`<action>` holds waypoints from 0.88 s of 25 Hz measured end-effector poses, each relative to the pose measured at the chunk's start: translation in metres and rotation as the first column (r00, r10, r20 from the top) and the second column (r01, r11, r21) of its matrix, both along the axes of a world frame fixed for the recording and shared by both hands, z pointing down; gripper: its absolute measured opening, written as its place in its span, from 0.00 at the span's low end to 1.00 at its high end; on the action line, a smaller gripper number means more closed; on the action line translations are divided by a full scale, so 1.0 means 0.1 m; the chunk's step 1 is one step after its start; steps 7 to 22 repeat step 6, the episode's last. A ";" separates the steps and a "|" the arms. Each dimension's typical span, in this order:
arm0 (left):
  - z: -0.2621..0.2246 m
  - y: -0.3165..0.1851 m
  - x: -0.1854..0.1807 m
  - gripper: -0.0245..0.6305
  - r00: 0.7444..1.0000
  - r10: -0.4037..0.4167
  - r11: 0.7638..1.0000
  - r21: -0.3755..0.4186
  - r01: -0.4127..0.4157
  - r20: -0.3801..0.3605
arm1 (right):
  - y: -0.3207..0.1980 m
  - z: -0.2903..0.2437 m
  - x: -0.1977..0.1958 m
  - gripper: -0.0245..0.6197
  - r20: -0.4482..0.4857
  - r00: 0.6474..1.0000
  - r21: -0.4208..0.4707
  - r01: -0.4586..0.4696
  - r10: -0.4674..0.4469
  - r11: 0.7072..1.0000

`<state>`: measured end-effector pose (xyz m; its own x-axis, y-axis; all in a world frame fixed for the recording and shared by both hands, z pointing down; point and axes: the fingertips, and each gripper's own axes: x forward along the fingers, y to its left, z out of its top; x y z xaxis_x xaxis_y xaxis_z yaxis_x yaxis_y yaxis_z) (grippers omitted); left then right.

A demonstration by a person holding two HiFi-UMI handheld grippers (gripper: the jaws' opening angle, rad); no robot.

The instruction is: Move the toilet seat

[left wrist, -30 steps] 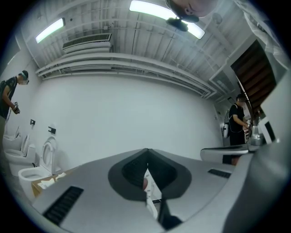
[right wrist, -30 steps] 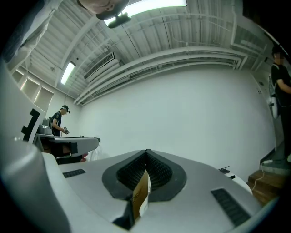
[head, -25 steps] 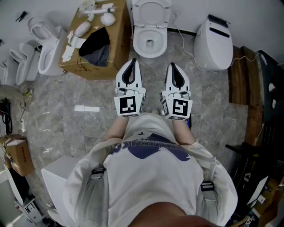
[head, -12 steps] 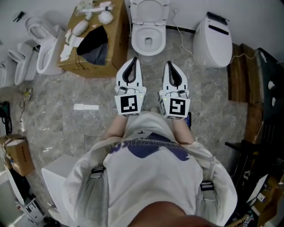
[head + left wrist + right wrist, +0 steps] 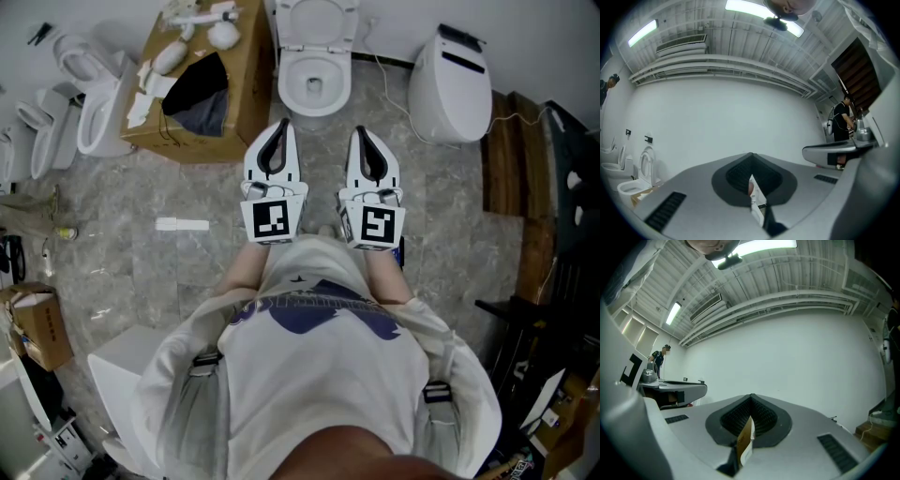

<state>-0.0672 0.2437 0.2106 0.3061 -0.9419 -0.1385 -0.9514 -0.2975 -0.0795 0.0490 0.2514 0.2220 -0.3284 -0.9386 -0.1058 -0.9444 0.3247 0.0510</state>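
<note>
Head view looks steeply down past torso (image 5: 319, 375) to floor (image 5: 187, 187) and toilet (image 5: 314, 67). Gripper views sit close behind own jaws, roughly level, sharing the white wall (image 5: 717, 117).

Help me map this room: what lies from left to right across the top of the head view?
cluster of white toilets → cardboard box → open toilet → closed toilet → wooden boards

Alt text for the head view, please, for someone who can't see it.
A person in a white shirt holds the white-and-black left gripper and right gripper side by side, fingers shut and empty, pointing at an open white ceramic toilet just ahead. A brown cardboard box stands left of it, a closed white toilet right.
</note>
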 end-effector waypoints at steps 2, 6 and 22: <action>0.00 -0.01 0.00 0.03 1.000 -0.001 1.000 0.001 0.001 0.002 | -0.01 0.00 0.00 0.05 0.003 1.000 0.000 0.001 -0.001 1.000; 0.00 -0.04 0.00 0.03 1.000 -0.004 1.000 0.002 0.004 0.007 | -0.04 -0.01 0.01 0.05 0.004 1.000 0.004 0.006 -0.006 1.000; 0.00 -0.04 0.00 0.03 1.000 -0.004 1.000 0.002 0.004 0.007 | -0.04 -0.01 0.01 0.05 0.004 1.000 0.004 0.006 -0.006 1.000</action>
